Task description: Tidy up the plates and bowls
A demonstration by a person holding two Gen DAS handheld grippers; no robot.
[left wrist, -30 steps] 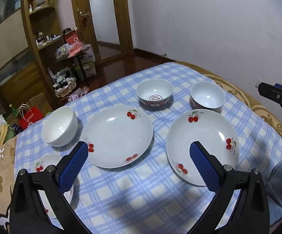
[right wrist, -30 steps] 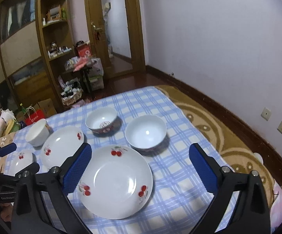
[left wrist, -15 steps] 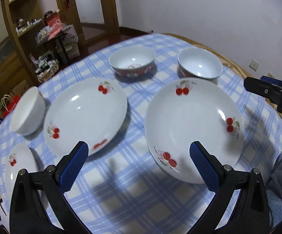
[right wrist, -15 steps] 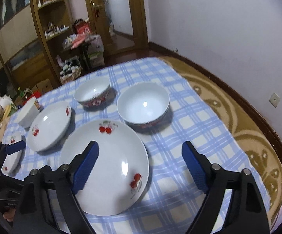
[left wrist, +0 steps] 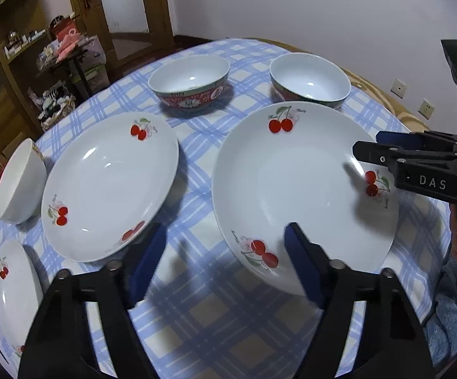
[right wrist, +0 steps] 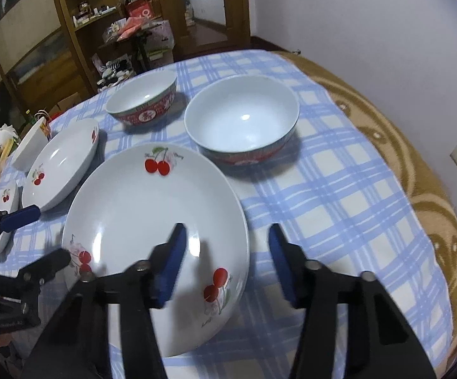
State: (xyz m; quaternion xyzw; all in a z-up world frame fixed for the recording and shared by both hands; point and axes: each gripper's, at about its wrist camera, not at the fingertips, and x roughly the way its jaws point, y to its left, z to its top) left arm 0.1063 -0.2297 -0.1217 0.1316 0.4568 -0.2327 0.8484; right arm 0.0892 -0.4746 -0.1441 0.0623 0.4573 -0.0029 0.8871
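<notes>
A large white cherry plate (left wrist: 301, 189) (right wrist: 146, 218) lies on the checked tablecloth. My left gripper (left wrist: 225, 262) is open, straddling its near-left rim. My right gripper (right wrist: 225, 265) is open, straddling its right rim; it also shows in the left wrist view (left wrist: 383, 154). A second cherry plate (left wrist: 108, 183) (right wrist: 61, 164) lies to the left. Two red-patterned bowls (left wrist: 190, 82) (left wrist: 310, 80) stand behind. A white bowl (left wrist: 20, 186) and a small cherry plate (left wrist: 13, 290) sit at the far left.
The blue-checked tablecloth (right wrist: 339, 202) covers a round table with a brown patterned border (right wrist: 424, 189). Wooden shelves (right wrist: 80, 15) and a door stand beyond the far side. A white wall is on the right.
Both grippers have moved down and in toward the large cherry plate and have narrowed while staying open. The plates and bowls have not moved.
</notes>
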